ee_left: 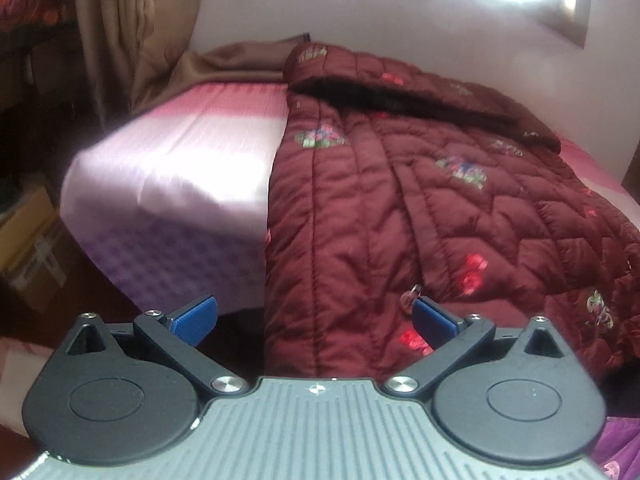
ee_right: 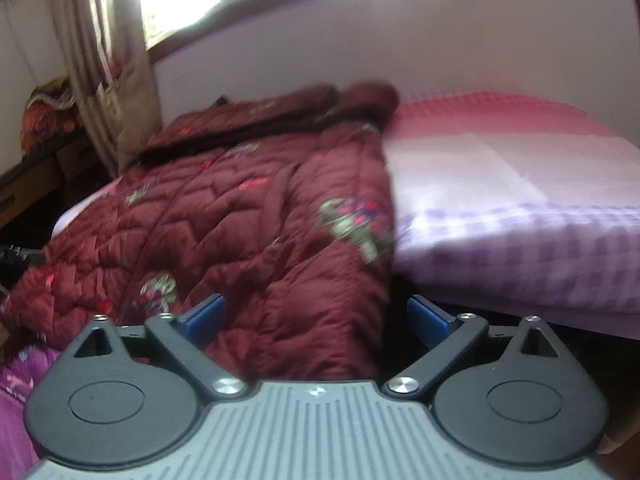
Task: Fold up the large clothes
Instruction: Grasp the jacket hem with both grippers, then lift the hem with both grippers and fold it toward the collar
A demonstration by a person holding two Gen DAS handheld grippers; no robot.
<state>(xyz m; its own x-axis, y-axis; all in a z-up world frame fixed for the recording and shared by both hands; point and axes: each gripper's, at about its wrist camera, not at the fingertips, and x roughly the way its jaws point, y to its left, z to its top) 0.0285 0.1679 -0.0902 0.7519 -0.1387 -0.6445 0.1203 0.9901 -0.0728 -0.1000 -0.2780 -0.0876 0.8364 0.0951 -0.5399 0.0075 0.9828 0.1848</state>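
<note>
The quilted maroon coat lies spread lengthwise on the bed, collar end toward the far edge by the wall and hem draped over the near edge, where it hangs down the mattress side. Laid flat like this, with its long side edges running straight toward the near edge, it looks ready for a fold that lifts the hem up toward the collar. In the right wrist view the same coat covers the left part of the mattress, and the checked bedsheet is bare out to the right-hand edge; that bare stretch leaves room to work. A dark fur-trimmed collar is turned over at the far end.

The left gripper stands open at the hanging hem, one blue pad off the coat's side edge and the other over the fabric near a small zip pull, gripping nothing. The right gripper is likewise open and empty, straddling the coat's opposite side edge at the hem. Judging by this placement, each is lined up to take a hem corner.
</note>
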